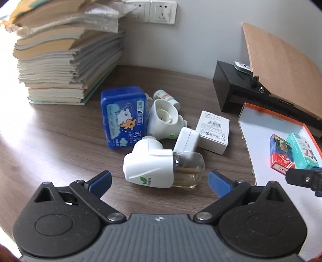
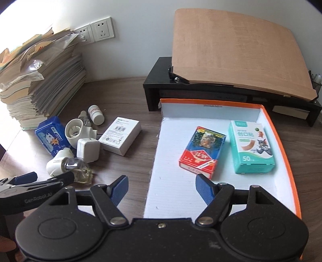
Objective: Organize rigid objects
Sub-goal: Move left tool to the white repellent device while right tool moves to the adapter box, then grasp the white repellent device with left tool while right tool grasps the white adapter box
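My left gripper (image 1: 160, 180) is wide open just in front of a white plug-in vaporizer with a glass bottle (image 1: 159, 165), which lies on its side between the blue pads without touching them. Behind it lie a white charger (image 1: 186, 141), a second white vaporizer (image 1: 164, 121), a blue tin (image 1: 122, 115), a small white bottle (image 1: 166, 97) and a white carton (image 1: 214, 134). My right gripper (image 2: 162, 188) is open and empty at the near left edge of the orange-rimmed tray (image 2: 281, 139). The tray holds a red card box (image 2: 202, 151) and a teal plaster box (image 2: 251, 147).
A tall stack of books and papers (image 1: 64, 54) stands at the back left on the wooden desk (image 1: 50, 141). A black riser (image 2: 201, 96) with a tilted brown board (image 2: 231, 48) sits against the wall behind the tray. Wall sockets (image 1: 153, 11) are above.
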Available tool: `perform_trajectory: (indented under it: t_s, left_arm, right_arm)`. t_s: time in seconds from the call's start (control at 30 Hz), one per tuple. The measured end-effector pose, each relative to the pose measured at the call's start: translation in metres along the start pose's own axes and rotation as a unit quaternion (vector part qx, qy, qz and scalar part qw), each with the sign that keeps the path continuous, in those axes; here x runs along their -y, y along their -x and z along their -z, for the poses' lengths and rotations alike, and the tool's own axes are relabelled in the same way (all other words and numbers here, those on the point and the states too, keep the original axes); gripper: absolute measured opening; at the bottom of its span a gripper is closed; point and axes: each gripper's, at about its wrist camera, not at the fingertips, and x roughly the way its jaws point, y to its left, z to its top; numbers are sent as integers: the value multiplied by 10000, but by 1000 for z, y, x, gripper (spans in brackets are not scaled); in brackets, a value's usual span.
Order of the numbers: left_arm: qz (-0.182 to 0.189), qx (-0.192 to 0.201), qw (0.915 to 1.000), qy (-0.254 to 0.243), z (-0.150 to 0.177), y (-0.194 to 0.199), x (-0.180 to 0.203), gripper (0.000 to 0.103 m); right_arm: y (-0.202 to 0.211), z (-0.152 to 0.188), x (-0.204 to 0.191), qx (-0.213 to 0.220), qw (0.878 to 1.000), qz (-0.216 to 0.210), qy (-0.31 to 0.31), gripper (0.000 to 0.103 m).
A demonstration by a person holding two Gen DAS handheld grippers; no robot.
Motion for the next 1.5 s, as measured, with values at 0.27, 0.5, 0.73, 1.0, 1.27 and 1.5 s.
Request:
perform_trajectory:
  t_s: [0.27,0.5,0.73,1.0,1.27,1.5]
  left_arm:
    - [-99,5,9995,-315,-4,-30,10,103]
    - [-188,-33,9981,-589,-1,-53,8,103]
    - [190,200,9985,-479,2,-48,-4,100]
    - [188,284,9989,-331,1,-25,-24,100]
    - [190,404,9988,-211,-1,0,-39,100]
    - [157,471,9986,-180,-3,8,-47,100]
  right_arm:
    - [-11,-5,-15,-84,9999,134,-25,87]
    - [-23,-7,-19,-185,9995,234,-40,87]
    - [-34,-11,-25,-274,9993,247,3,87]
    - [-58,-26,-36,-334,9993,-48,-140,87]
    - [-99,-60,-53,-426,9972,-237,-563,87]
    - [-142,-78,-71,-689,9940,-34,-848,87]
